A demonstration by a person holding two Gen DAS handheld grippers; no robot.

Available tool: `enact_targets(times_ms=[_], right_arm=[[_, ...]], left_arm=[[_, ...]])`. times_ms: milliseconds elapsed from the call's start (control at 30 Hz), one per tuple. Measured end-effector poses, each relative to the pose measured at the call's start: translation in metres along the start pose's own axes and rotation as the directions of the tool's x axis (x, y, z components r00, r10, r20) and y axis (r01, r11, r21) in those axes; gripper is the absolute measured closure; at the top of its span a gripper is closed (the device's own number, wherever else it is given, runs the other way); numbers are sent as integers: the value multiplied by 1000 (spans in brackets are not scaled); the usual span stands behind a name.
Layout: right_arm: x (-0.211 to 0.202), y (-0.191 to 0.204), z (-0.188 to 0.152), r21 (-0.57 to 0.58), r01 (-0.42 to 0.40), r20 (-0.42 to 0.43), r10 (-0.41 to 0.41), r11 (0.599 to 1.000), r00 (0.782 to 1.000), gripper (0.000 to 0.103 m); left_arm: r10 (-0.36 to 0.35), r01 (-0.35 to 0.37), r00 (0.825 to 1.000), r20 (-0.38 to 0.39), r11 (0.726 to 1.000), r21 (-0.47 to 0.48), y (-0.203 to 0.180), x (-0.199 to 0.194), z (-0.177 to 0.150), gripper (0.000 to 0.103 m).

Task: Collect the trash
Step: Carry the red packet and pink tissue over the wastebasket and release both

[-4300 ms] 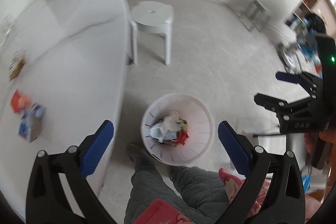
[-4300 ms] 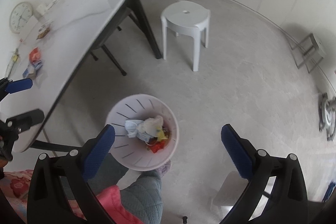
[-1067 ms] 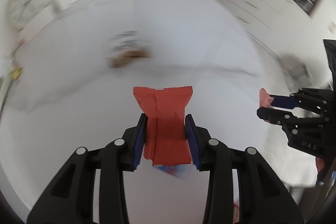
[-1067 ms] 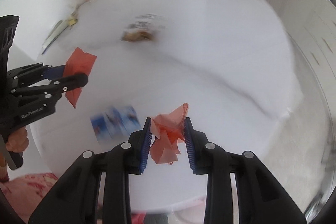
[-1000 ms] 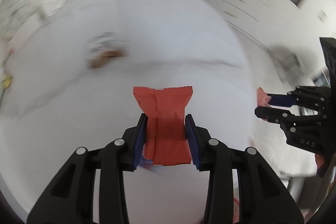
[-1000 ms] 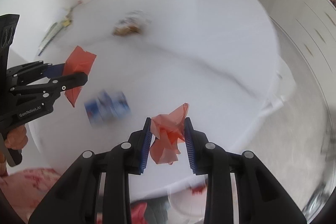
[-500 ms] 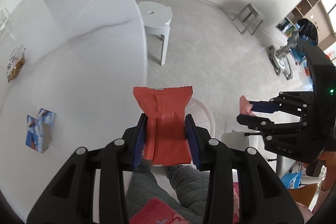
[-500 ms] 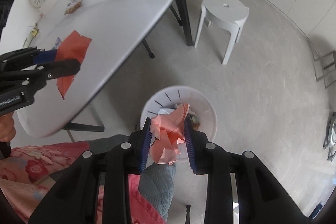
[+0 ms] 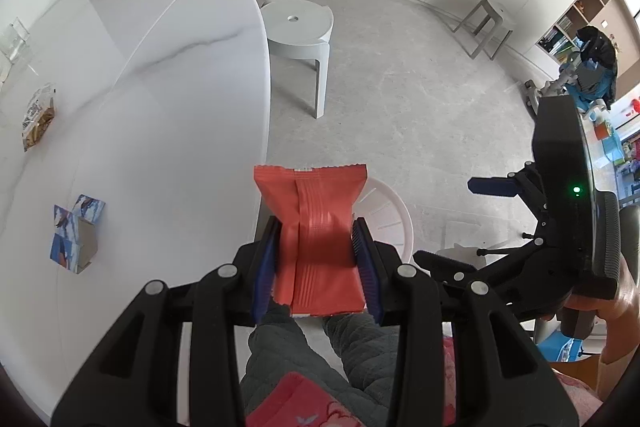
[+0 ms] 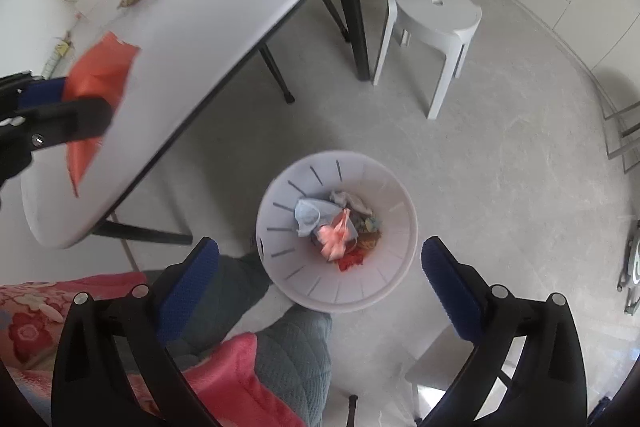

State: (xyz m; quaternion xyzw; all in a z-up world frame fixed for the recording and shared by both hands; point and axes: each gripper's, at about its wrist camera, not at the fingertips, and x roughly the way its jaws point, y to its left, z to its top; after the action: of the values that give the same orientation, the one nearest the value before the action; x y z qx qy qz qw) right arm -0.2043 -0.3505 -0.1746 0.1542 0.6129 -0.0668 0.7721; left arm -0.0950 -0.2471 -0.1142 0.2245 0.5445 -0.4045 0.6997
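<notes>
My left gripper [image 9: 316, 259] is shut on a flat red snack wrapper [image 9: 314, 223], held over the table's edge beside the white bin [image 9: 384, 219]. In the right wrist view that same red wrapper [image 10: 98, 83] shows at the far left, above the table. My right gripper [image 10: 320, 279] hangs over the white bin [image 10: 276, 207], its jaws opening wide with nothing between them. A crumpled pink wrapper [image 10: 336, 239] is in the bin's mouth among other scraps. The right gripper [image 9: 456, 223] also shows at the right of the left wrist view, its fingers spread.
The white oval table [image 9: 140, 107] carries a blue-and-white carton [image 9: 74, 233] and a clear snack bag [image 9: 38, 117]. A white stool [image 10: 434, 23] stands on the grey floor beyond the bin. A person's quilted grey legs [image 10: 296, 343] and red floral cloth lie below the grippers.
Both grippers swung from over the table to the bin by the floor. The right gripper's jaws sprang apart and its pink wrapper dropped into the bin. The left gripper kept its red wrapper.
</notes>
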Motion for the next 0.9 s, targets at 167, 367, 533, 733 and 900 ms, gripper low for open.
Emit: enact_targets(times_ms=[167,367,533,733,900], right_arm=[[-3,-15,-5,57,6,-3,-6,998,1000,2],[-16,-34,-10,119,23,25,-27,993,999,2],[-29,-60,-20,182,59,43,-68,982,997,2],[-36,-87,-31,265,73,45,-88,962,995,2],[-35,-90,-30,265,73,40,-87,961,995,2]], left_arm=[[-2,2,1000,7,1000,3,-2,-2,-5,67],[-24,24,1000,-8,999,40,-14,1,-8,67],[-31,37,998,-50,993,116,-38,8,-14,24],[-14,17,1000,-17,984,179,-52,1,-16,8],[-5,9,1000,-24,986,164,-47,4,-15,8]])
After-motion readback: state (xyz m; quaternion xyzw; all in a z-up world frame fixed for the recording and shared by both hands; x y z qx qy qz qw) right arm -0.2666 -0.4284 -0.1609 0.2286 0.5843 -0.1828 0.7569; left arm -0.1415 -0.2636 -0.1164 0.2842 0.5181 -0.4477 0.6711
